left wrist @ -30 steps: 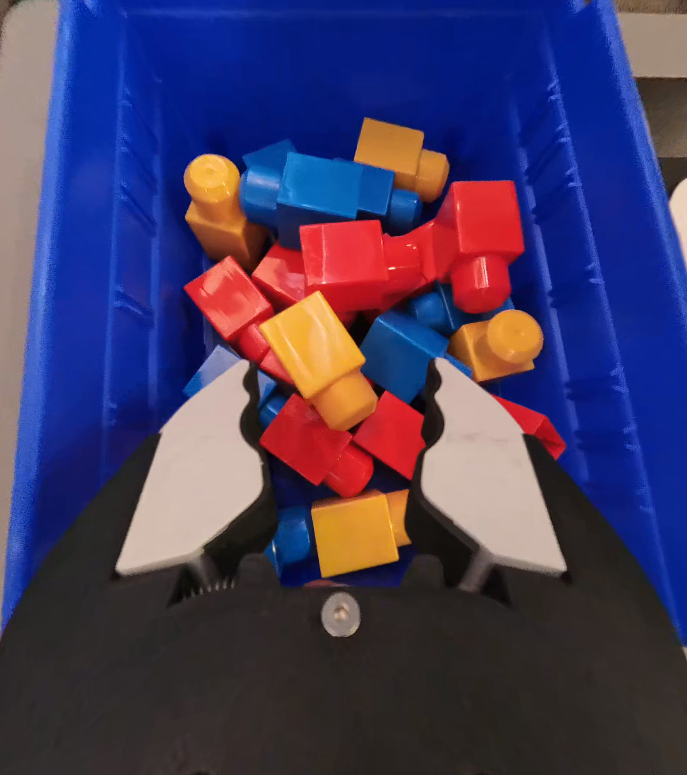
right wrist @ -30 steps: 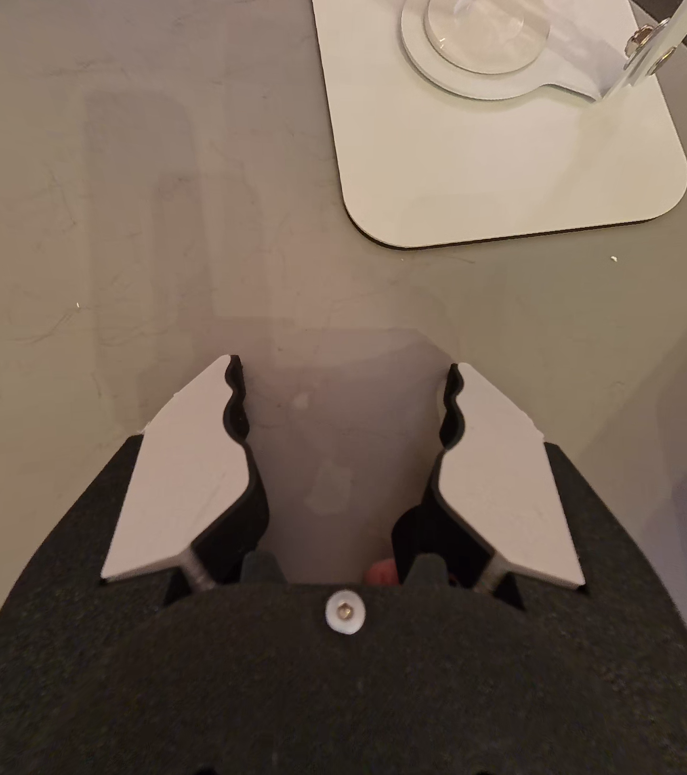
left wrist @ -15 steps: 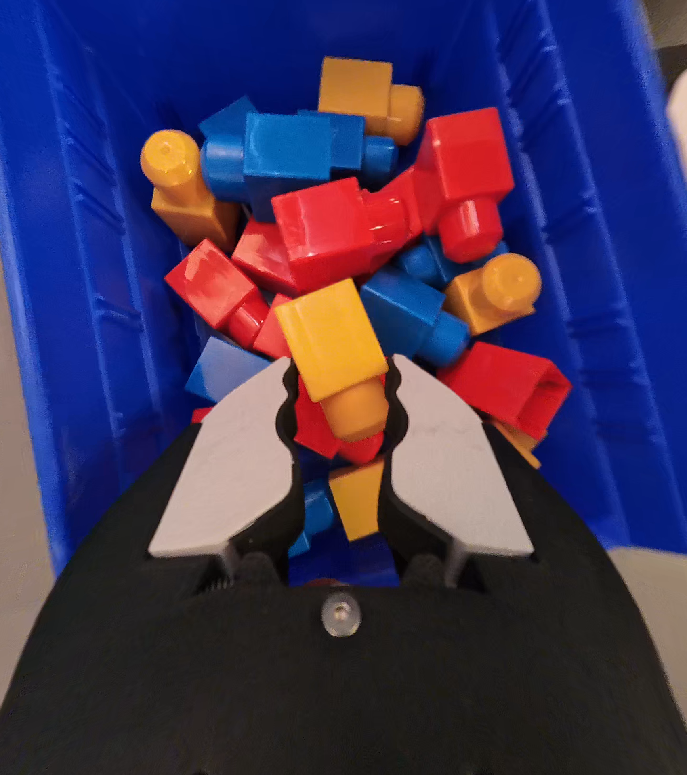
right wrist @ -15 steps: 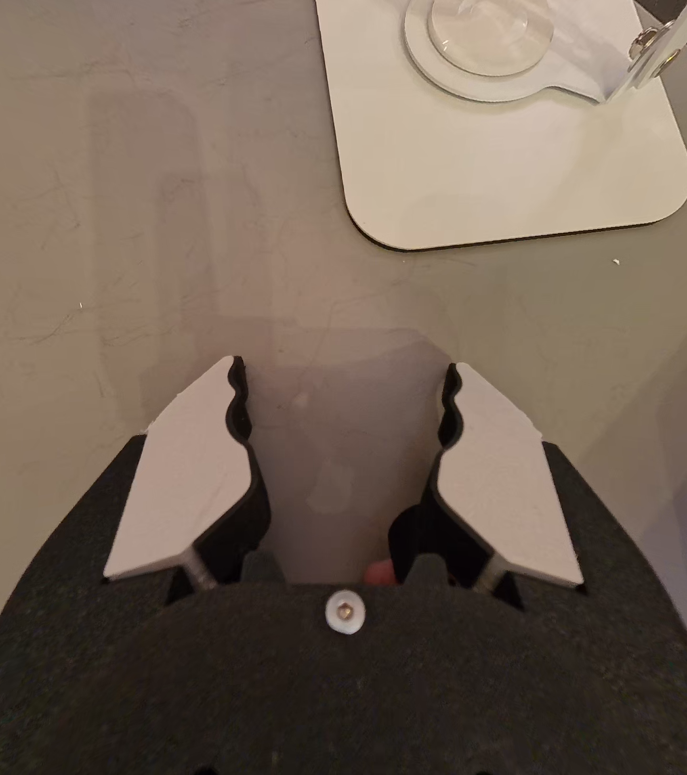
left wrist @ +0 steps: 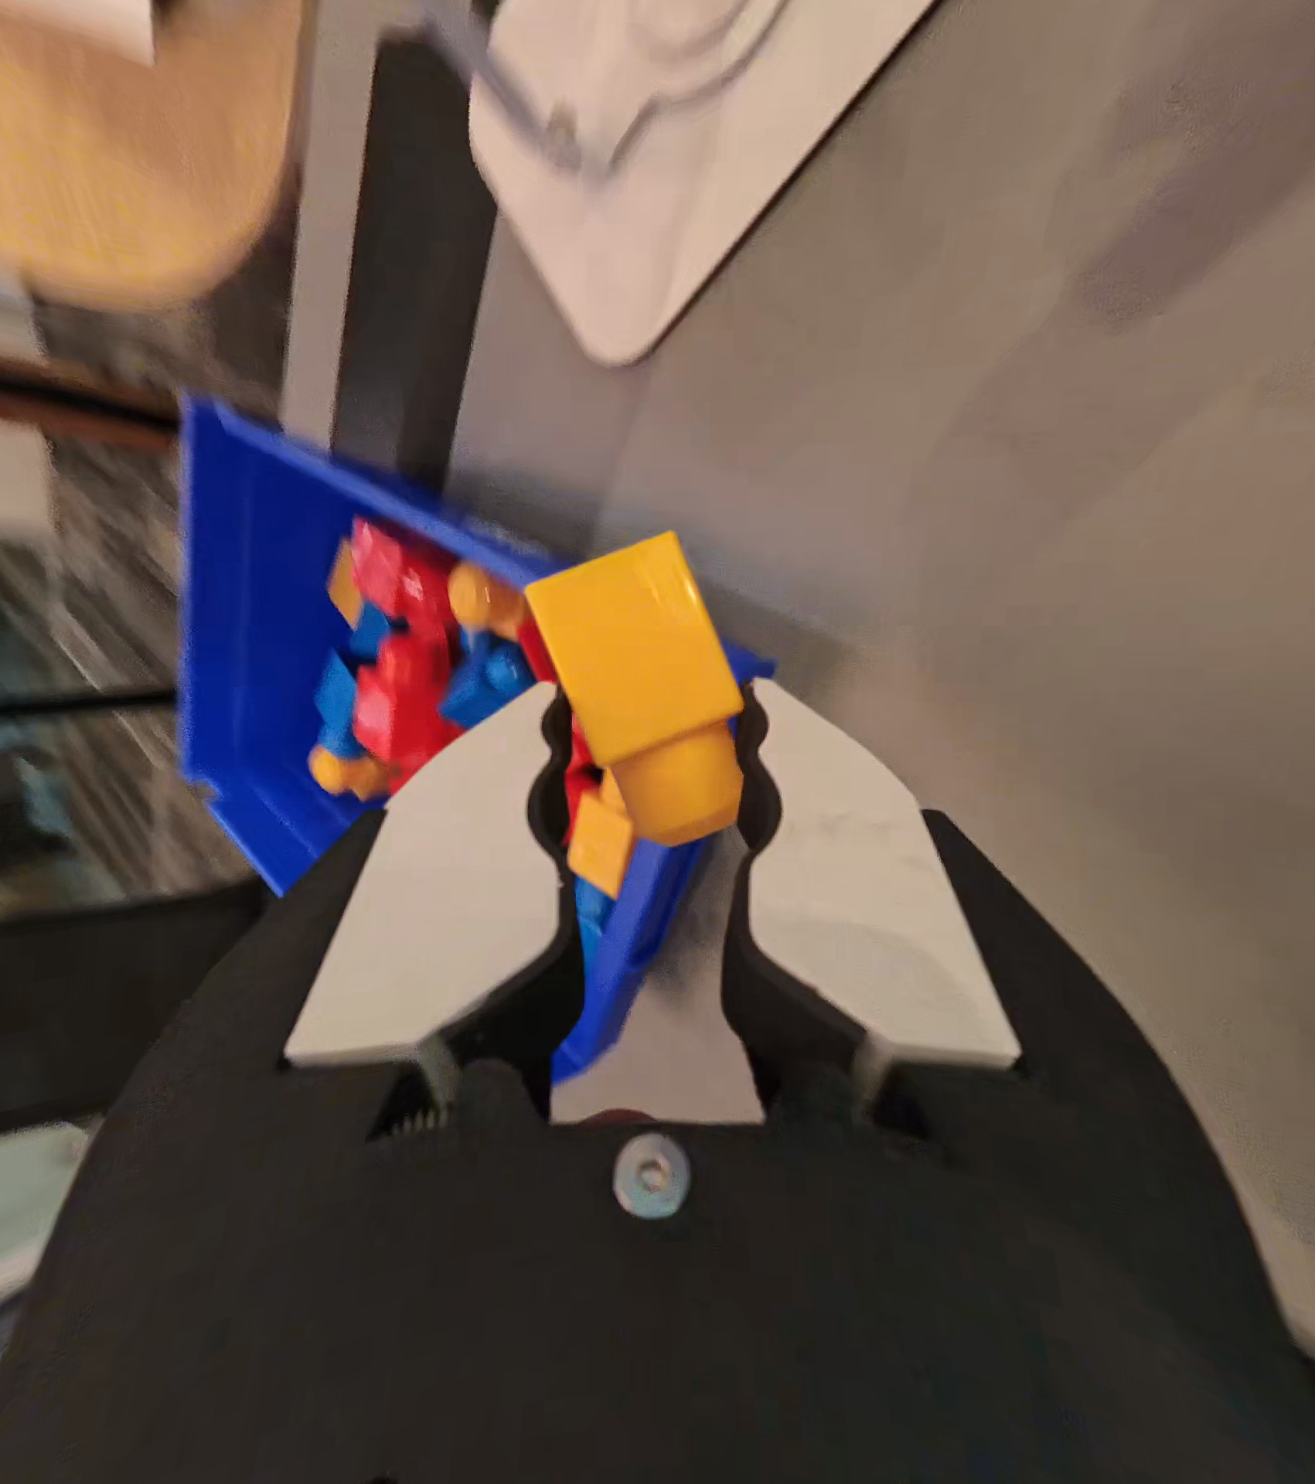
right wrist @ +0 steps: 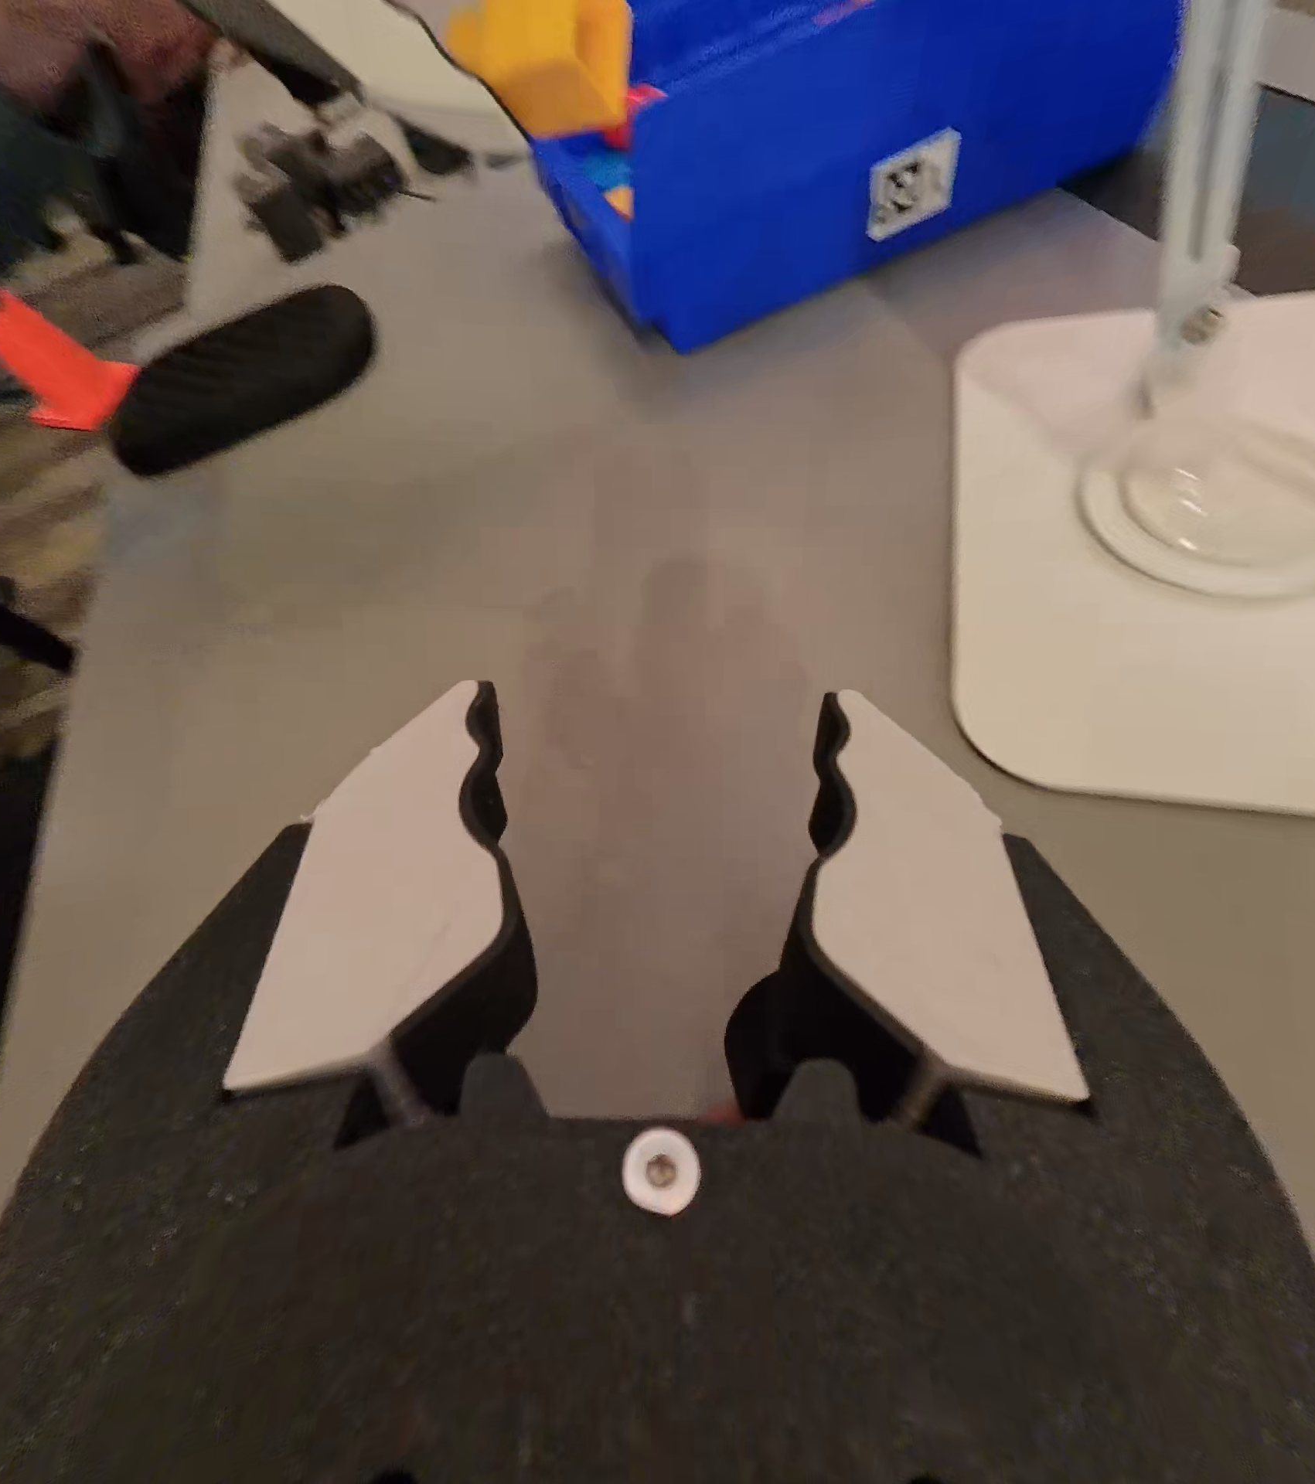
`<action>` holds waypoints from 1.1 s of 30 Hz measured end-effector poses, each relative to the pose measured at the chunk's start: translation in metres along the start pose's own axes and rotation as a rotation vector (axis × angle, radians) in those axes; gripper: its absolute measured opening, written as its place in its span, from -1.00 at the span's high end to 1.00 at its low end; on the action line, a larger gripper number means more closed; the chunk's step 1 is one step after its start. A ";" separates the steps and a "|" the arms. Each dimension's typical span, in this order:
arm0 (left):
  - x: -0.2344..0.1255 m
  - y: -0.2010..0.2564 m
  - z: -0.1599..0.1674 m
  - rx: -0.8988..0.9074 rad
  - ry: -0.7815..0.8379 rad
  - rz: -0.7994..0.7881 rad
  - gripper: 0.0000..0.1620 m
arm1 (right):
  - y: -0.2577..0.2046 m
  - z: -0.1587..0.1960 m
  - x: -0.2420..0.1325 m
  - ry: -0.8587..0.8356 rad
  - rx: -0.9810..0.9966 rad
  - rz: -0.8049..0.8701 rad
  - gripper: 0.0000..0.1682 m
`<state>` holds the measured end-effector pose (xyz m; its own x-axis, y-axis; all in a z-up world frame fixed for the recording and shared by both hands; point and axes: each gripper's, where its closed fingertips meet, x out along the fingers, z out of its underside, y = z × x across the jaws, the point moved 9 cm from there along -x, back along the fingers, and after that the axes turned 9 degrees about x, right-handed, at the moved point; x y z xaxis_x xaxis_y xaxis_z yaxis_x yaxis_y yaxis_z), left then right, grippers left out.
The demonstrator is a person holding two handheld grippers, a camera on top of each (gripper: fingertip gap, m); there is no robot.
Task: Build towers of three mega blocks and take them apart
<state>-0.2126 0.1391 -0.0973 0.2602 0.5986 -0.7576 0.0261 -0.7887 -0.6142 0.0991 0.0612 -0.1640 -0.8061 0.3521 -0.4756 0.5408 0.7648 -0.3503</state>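
My left gripper is shut on a yellow mega block, with both pads pressing on the block near its round stud. It holds the block in the air above the blue bin, which contains several red, blue and yellow blocks. The right wrist view shows the same yellow block raised over the bin at the far side of the table. My right gripper is open and empty, hovering over the bare grey table.
A white stand base with a clear post sits on the table to the right, and also shows in the left wrist view. A black handle with an orange part is at the left. The table's left edge is near. My hands' fingertips stand some 25 centimeters from each other.
My left gripper shut on the yellow block in the bin, then lifted it out and swung away. My right gripper tilted up toward the bin and its jaws narrowed slightly.
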 end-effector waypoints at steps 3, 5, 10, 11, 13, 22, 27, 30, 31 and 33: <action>-0.009 0.022 -0.036 0.173 0.061 -0.030 0.52 | -0.016 -0.014 0.008 0.003 0.034 -0.139 0.12; -0.014 0.037 -0.058 0.298 0.111 -0.032 0.52 | -0.023 -0.023 0.013 0.010 0.038 -0.209 0.12; -0.024 0.066 -0.098 0.510 0.195 -0.022 0.52 | -0.028 -0.043 0.021 -0.021 0.003 -0.328 0.13; -0.026 0.071 -0.104 0.538 0.217 -0.005 0.52 | -0.027 -0.046 0.023 -0.034 -0.004 -0.348 0.12; -0.030 0.079 -0.116 0.597 0.242 0.007 0.52 | -0.027 -0.048 0.028 -0.062 0.006 -0.414 0.13; -0.029 0.092 -0.142 0.716 0.266 0.032 0.52 | -0.034 -0.043 0.034 -0.185 -0.012 -0.533 0.55; -0.036 0.076 -0.139 0.569 0.335 -0.035 0.55 | -0.029 -0.044 0.019 -0.017 0.033 -0.552 0.56; -0.035 0.065 -0.130 0.327 0.396 0.015 0.48 | -0.026 -0.040 0.011 0.109 0.029 -0.517 0.56; -0.034 0.063 -0.126 0.253 0.437 0.049 0.48 | -0.026 -0.038 0.009 0.145 0.017 -0.500 0.56; -0.031 0.060 -0.122 0.082 0.493 0.137 0.40 | -0.025 -0.034 0.004 0.216 -0.032 -0.442 0.56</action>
<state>-0.1013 0.0559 -0.0837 0.6802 0.3378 -0.6506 -0.1107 -0.8300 -0.5467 0.0741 0.0617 -0.1292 -0.9900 0.0915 -0.1071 0.1306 0.8813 -0.4543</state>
